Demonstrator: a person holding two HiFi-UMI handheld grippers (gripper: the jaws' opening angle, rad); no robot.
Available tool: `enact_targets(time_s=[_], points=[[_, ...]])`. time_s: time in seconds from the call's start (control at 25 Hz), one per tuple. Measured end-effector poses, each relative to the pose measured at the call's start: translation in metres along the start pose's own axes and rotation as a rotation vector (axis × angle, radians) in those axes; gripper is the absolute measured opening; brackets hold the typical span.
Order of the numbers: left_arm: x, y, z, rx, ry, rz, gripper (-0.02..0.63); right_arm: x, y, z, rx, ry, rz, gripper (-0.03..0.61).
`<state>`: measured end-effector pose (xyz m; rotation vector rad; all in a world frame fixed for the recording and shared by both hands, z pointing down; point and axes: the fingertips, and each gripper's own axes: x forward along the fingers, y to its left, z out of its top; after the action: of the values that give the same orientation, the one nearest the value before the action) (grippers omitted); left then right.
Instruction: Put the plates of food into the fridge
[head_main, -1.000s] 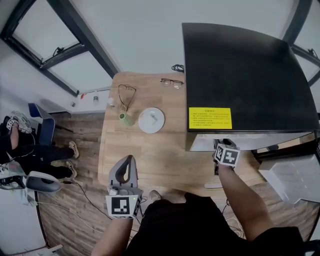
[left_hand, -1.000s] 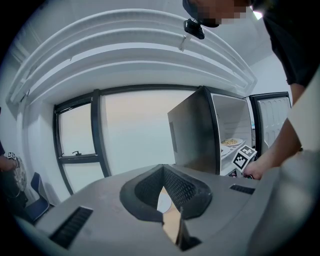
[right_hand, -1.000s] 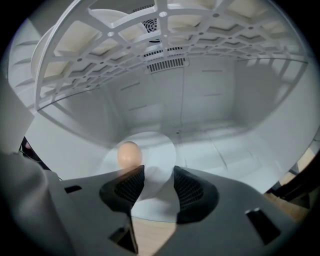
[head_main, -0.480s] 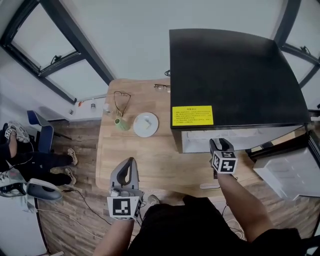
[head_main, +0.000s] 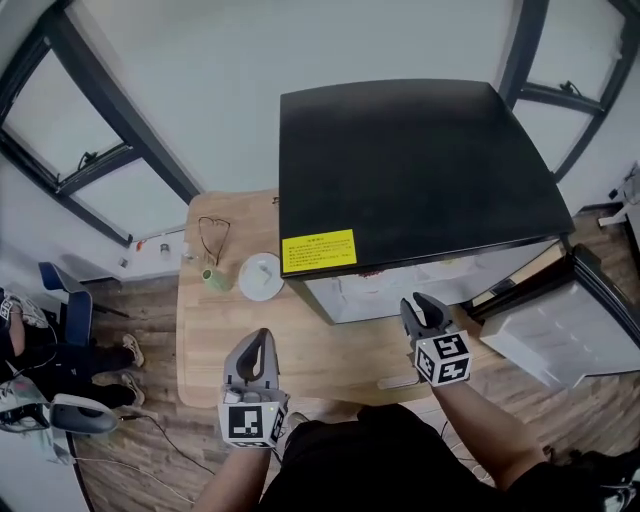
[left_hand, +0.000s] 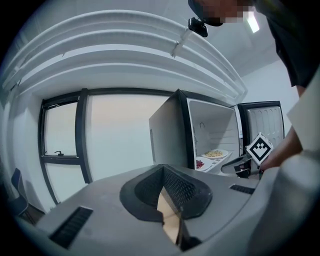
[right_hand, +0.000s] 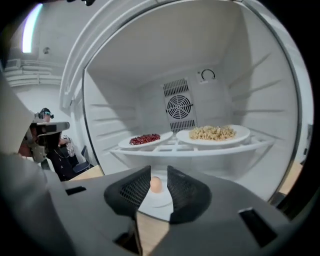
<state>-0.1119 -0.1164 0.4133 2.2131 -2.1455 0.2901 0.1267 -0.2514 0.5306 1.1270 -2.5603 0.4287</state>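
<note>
Facing the open fridge (right_hand: 200, 60), the right gripper (right_hand: 159, 174), its jaws just narrowed, holds nothing. Left of the fridge, the left gripper (left_hand: 162, 169) is closed and empty.

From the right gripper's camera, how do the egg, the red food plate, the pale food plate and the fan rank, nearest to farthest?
1. egg, low, just beyond the jaws.
2. red food plate, shelf left, and pale food plate, shelf right: too close to call.
3. fan, back wall.
</note>
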Motion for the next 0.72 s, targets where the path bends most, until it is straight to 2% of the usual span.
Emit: enact_targets(time_s=[0.12,0.24,0.44,0.72], points=[[0.006,-0.014,0.007,-0.001,-0.021,-0.016,0.003,-0.024,0.010,0.016,0.045,-0.052,0.084,0.061],[0.012,-0.029,0.014,-0.009,-0.065,-0.036,0.003,-0.045,0.009,0.034,0.068,-0.099,0.121,0.043],[0.017,-0.045,0.014,-0.021,-0.084,-0.069,0.003,-0.070,-0.006,0.054,0.069,-0.159,0.109,0.034],[0.023,-0.055,0.009,-0.014,-0.071,-0.101,0.003,-0.081,-0.025,0.054,0.027,-0.155,0.050,0.021]])
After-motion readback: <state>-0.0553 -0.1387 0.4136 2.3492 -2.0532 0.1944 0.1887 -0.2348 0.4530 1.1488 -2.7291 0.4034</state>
